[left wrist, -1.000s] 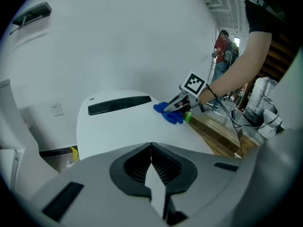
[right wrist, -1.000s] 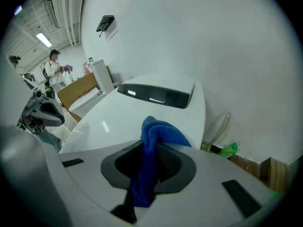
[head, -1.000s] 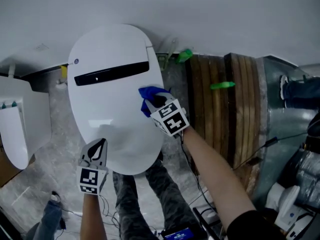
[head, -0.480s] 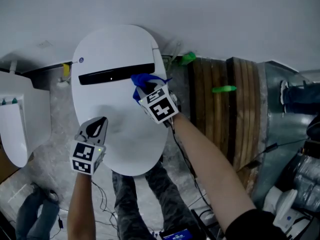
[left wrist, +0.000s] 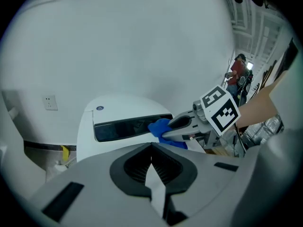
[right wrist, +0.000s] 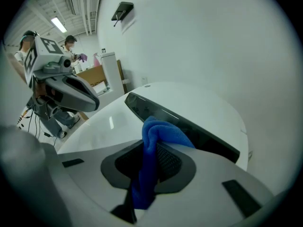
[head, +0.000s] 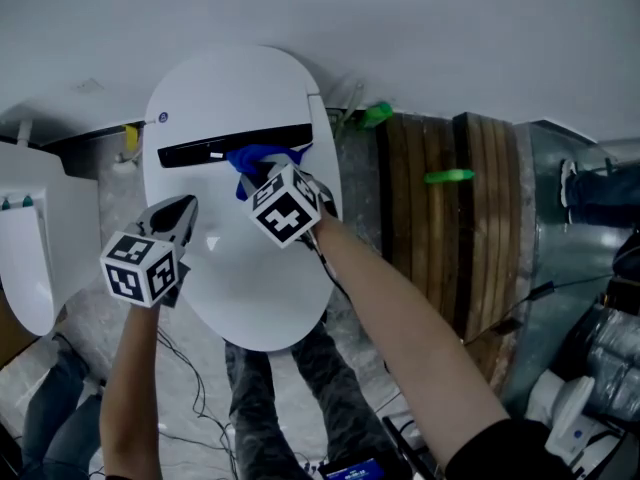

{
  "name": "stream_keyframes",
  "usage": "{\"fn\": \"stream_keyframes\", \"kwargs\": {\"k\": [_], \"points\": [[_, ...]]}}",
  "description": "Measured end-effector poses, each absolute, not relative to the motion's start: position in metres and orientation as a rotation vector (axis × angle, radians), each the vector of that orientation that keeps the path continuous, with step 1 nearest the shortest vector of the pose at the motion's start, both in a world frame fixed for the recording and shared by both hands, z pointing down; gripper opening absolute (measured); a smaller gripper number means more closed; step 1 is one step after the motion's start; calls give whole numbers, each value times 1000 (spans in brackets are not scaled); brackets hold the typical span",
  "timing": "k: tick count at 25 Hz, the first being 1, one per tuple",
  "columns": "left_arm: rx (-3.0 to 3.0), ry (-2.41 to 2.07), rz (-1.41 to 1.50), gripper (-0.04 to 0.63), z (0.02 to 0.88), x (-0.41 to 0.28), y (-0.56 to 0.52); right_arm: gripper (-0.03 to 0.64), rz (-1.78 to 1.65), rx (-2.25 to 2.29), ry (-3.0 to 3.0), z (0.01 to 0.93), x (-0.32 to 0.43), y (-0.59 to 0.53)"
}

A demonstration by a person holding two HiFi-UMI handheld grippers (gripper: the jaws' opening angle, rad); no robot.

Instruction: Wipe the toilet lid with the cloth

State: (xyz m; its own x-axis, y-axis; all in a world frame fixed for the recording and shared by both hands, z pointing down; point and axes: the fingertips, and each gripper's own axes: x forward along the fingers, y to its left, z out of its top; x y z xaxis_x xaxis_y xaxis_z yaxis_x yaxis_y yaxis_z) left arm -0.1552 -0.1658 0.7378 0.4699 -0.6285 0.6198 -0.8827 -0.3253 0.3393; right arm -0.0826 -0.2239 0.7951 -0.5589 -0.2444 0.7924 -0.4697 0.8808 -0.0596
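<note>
Cloth (head: 262, 157), a blue one, now sits at the back of the toilet lid (head: 240, 268), bunched against the dark strip (head: 200, 151) that runs across it. A second ago it was at the lid's right edge, so the right gripper (head: 258, 171) has dragged it inward and toward the back. The jaws are clamped on a fold of it, with the rest bulging out ahead of the tips. That reads as a wiping stroke under way. I judge the right side and part of the back covered, with the middle, the front and the left side still to do.

The left gripper (head: 183, 211) has travelled too, from the lid's front-left edge up along the left edge. Its jaws are together with nothing between them. Whether it rests on the lid or hangs just above it I cannot tell from these views.

If the stroke carries on to the left, that idle gripper lies in its path and would need to give way.

Around the toilet are another white fixture (head: 30, 248) at the left, a stack of wooden slats (head: 450, 238) at the right with green bits (head: 446, 175) on it, and cables (head: 190, 388) on the floor near the person's legs. None of these reaches the lid.
</note>
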Motion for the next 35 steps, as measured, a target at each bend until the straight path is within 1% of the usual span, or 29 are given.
{"fn": "stream_keyframes", "kwargs": {"k": [8,14,26,35], "points": [[2054,-1254,524,11,742,-174,-144,67,263,327,-2218,798,-135,-168],[2026,-1226,544,11,756,-180,-108,67,282,275,-2233,804,-143,-119],[2026,-1105,547,11,776,-129,-26,67,420,243,-2224,816,-100,-27],[2036,-1014,568,11,786,-82,1,67,468,216,-2208,822,-50,2]]}}
